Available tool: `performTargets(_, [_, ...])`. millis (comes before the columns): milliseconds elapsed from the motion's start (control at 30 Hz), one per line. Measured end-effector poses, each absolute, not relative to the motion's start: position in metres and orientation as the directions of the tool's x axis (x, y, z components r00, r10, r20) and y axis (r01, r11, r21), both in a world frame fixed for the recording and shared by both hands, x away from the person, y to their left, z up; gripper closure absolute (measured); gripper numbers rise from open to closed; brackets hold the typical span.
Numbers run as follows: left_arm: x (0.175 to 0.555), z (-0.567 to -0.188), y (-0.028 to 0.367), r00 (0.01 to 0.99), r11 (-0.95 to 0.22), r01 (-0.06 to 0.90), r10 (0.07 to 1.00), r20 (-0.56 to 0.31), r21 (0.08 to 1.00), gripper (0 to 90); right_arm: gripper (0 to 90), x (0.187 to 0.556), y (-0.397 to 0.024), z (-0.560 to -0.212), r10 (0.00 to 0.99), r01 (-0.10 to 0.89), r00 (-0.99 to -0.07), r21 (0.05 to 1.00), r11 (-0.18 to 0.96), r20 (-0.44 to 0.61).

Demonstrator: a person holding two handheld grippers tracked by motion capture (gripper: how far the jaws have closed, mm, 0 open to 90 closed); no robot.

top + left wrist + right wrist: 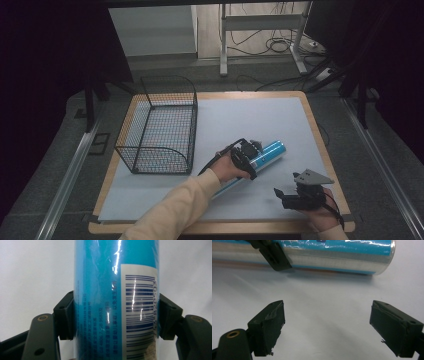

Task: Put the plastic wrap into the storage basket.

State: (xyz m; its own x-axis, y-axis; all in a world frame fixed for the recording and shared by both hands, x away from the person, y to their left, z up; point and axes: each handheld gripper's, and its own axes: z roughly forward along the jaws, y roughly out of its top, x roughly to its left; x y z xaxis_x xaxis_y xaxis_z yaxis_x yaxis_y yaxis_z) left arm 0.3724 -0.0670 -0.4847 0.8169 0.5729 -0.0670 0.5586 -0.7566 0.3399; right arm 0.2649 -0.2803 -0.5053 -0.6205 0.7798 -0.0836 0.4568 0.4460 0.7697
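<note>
On the white surface [260, 120], right of the wire basket [159, 127], the left hand-held gripper [250, 152] is clamped around a blue can [267, 152] lying flat, while the right hand-held gripper [280, 192] sits nearby, jaws wide apart, gripping nothing.

Your high view is dim and murky at the edges, with only the pale surface [260, 125] evenly lit from above. In your left gripper view, bright streaks of glare run down the glossy blue tube [116, 300], and its small print is soft and blurred. In your right gripper view, the near fingers [269, 325] are out of focus, and the tube casts a faint shadow below itself.
</note>
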Motion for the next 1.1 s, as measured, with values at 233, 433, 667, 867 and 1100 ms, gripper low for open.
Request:
performTargets(233, [0.370,-0.477,-0.063,0.823,-0.759,0.548,0.564,-0.066,0.351,31.5,12.9,0.264,-0.281,-0.505,0.782,0.453,-0.618,0.773,0.443,-0.086])
performTargets(433, [0.369,-0.467,-0.056,0.821,-0.750,0.545,0.567,-0.060,0.376,31.5,13.0,0.265,-0.281,-0.505,0.783,0.453,-0.615,0.774,0.443,-0.089])
performTargets(667, [0.369,-0.455,-0.047,0.820,-0.742,0.542,0.570,-0.053,0.395,31.5,13.0,0.265,-0.281,-0.504,0.785,0.452,-0.613,0.775,0.442,-0.090])
performTargets(867, [0.367,-0.444,-0.039,0.819,-0.732,0.537,0.571,-0.052,0.420,31.5,13.0,0.265,-0.281,-0.505,0.785,0.454,-0.613,0.773,0.443,-0.089])
performTargets(1100, [0.366,-0.440,-0.034,0.815,-0.726,0.540,0.578,-0.048,0.426,31.5,13.0,0.265,-0.281,-0.505,0.786,0.455,-0.612,0.773,0.442,-0.090])
